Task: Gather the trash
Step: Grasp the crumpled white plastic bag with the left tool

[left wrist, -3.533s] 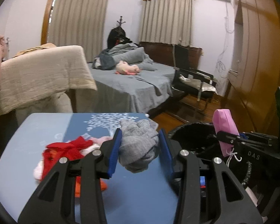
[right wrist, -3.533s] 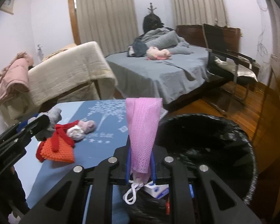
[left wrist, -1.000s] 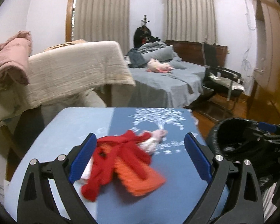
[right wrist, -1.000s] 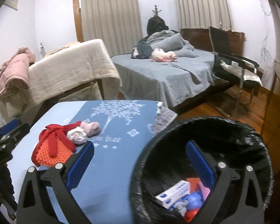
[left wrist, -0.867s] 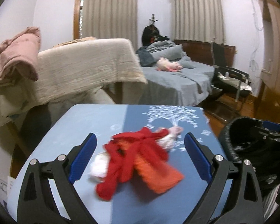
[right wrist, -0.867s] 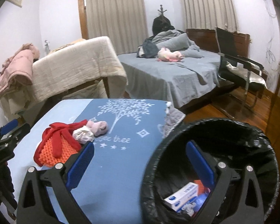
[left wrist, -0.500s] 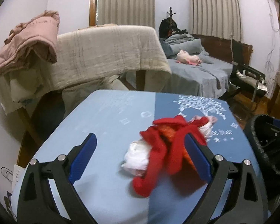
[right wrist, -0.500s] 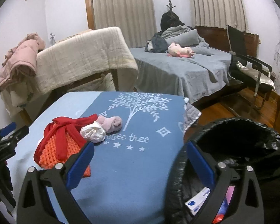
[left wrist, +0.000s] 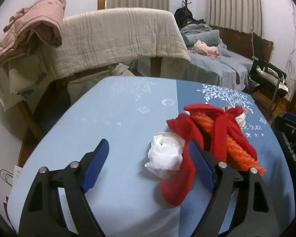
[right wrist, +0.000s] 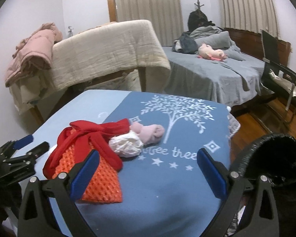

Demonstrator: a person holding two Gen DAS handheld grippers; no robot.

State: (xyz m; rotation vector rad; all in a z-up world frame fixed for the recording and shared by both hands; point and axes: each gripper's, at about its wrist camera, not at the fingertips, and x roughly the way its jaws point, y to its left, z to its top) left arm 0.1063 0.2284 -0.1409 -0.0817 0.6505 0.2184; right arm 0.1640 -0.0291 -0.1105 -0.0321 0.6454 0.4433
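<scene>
Ahead, blue counter with tree print, bed behind. Trash pile mid-counter: red cloth, orange mesh, white wad. Bin at right edge. Left gripper closing, nothing clamped; right gripper jaws apart, empty.

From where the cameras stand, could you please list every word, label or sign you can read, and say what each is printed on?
"tree thee": white lettering on the blue table cover, below the white tree print; its first letters look smeared.
"thee": the same print in the left wrist view, its start hidden by the red cloth.
The paper sheet beside the table has marks too small to read.
</scene>
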